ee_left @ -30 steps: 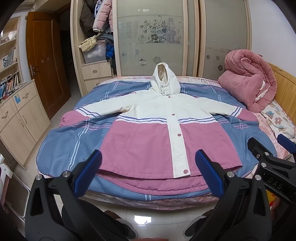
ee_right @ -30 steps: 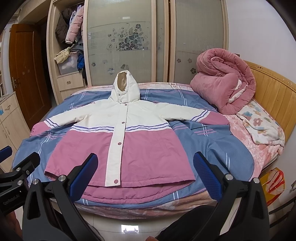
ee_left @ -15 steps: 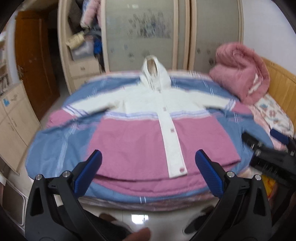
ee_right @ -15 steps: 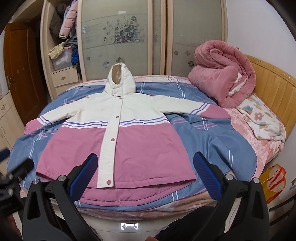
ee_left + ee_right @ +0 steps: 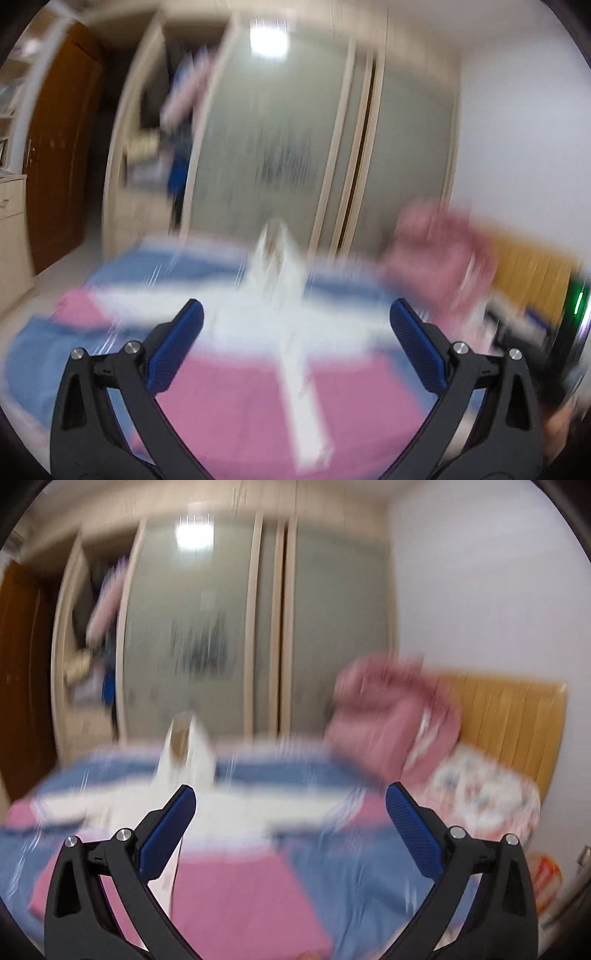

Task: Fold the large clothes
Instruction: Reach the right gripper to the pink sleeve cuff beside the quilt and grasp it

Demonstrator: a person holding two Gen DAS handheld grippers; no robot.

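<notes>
Both views are smeared by motion. A hooded jacket (image 5: 258,398), white on top and pink below, lies spread flat, front up, on a blue striped bed cover (image 5: 40,347). My left gripper (image 5: 295,321) is open above the jacket's lower front, holding nothing. In the right wrist view the same jacket (image 5: 236,897) shows with its hood (image 5: 184,749) toward the wardrobe. My right gripper (image 5: 290,805) is open too, empty, over the jacket's right half and the blue bed cover (image 5: 343,878).
A rolled pink quilt (image 5: 391,716) sits at the bed's far right by a wooden headboard (image 5: 509,716). A floral pillow (image 5: 480,794) lies beside it. The wardrobe (image 5: 295,147) stands behind the bed, a brown door (image 5: 59,147) at left.
Both cameras have tilted upward and moved forward over the bed, so the jacket sits lower and closer. Both grippers stay open and empty.
</notes>
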